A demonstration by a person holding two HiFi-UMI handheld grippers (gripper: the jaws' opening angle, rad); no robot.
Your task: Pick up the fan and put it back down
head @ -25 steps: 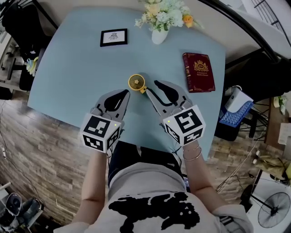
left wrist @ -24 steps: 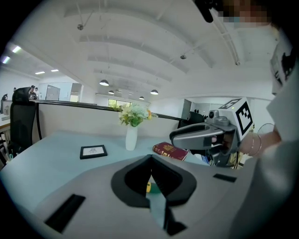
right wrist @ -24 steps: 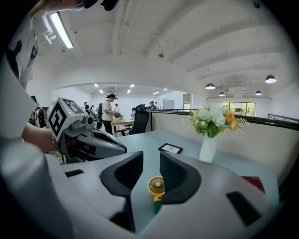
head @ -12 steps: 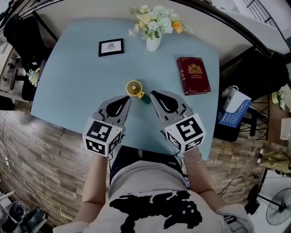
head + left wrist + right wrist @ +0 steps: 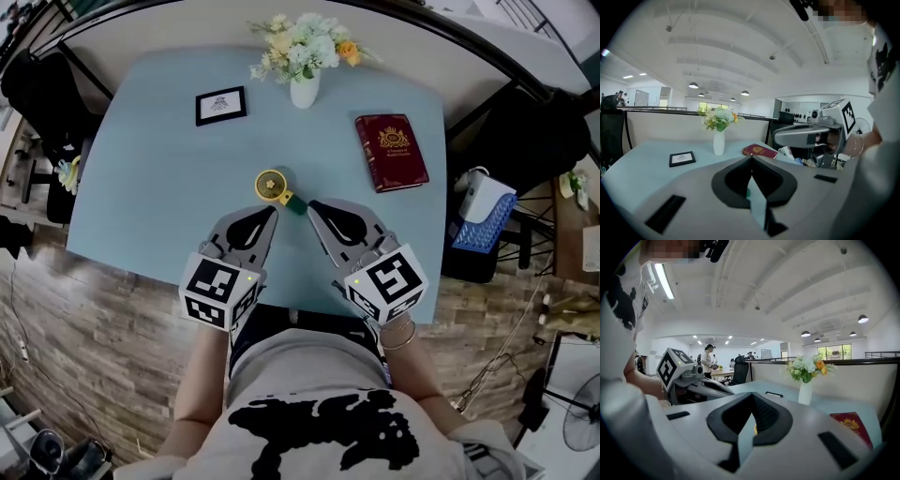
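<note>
A small yellow fan (image 5: 273, 185) with a green handle end (image 5: 295, 203) lies on the light blue table (image 5: 150, 169), near its front edge. My left gripper (image 5: 272, 212) is shut with nothing in it, its tip just below the fan. My right gripper (image 5: 312, 205) has just been closing and is now shut on nothing, its tip right beside the green handle end; I cannot tell if they touch. The left gripper view shows the left gripper (image 5: 751, 158) with its jaws together. In the right gripper view the right gripper (image 5: 752, 393) is also shut, with a sliver of yellow behind the slit.
At the table's far edge stand a white vase of flowers (image 5: 302, 89) and a small black picture frame (image 5: 221, 105). A red book (image 5: 391, 151) lies at the right. Off the table's right side sits a blue crate (image 5: 483, 220). The person's body is close behind both grippers.
The right gripper's jaws, open beside the fan's handle a second ago, have come together. Both grippers have drawn slightly back from the fan. The fan stays on the table.
</note>
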